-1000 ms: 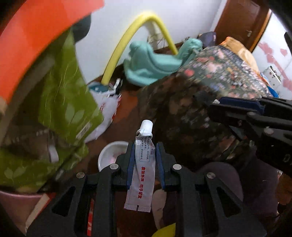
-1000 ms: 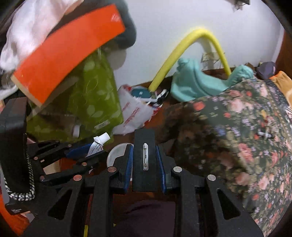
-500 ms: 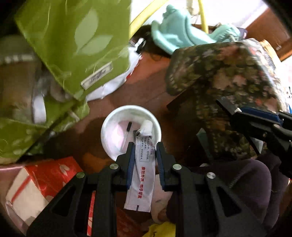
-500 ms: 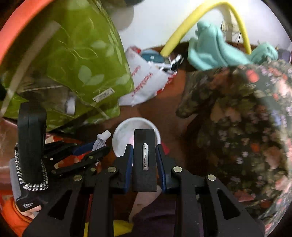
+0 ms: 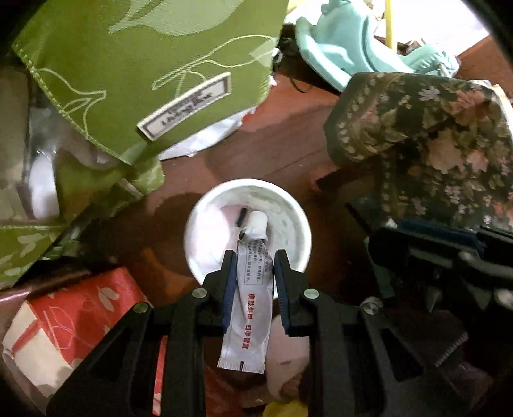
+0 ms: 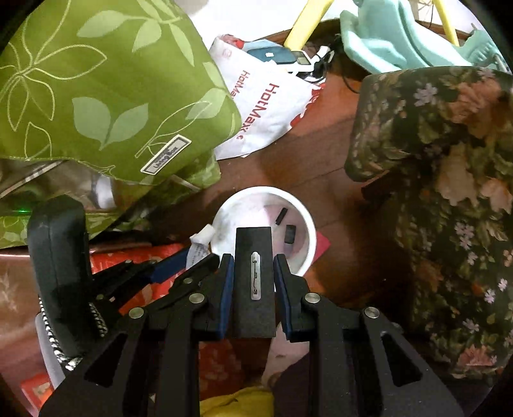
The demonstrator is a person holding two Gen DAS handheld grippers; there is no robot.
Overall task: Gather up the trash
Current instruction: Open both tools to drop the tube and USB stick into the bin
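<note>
My left gripper (image 5: 251,256) points down and is shut on a flat white ointment tube (image 5: 253,288) with red print. The tube's cap hangs over a small white bin (image 5: 298,224) on the brown floor. My right gripper (image 6: 253,259) is shut on a black rectangular block (image 6: 243,304) with a metal clip, its tip above the same white bin (image 6: 307,231). Two small black pieces (image 6: 290,234) lie inside the bin. The left gripper (image 6: 179,266) and its tube (image 6: 198,247) show at the bin's left rim. At the right of the left wrist view, the right gripper (image 5: 416,243) appears blurred.
A green leaf-print bag (image 6: 96,96) looms at the left over a white HotMax plastic bag (image 6: 263,109). Floral bedding (image 6: 449,176) fills the right. A red patterned box (image 5: 64,320) lies close to the bin. Teal plastic (image 6: 384,41) and a yellow hoop (image 6: 304,25) stand behind.
Both grippers have sunk and tipped downward, so the white bin has grown and now sits under the fingertips. The wall has left the views. Both items stay gripped.
</note>
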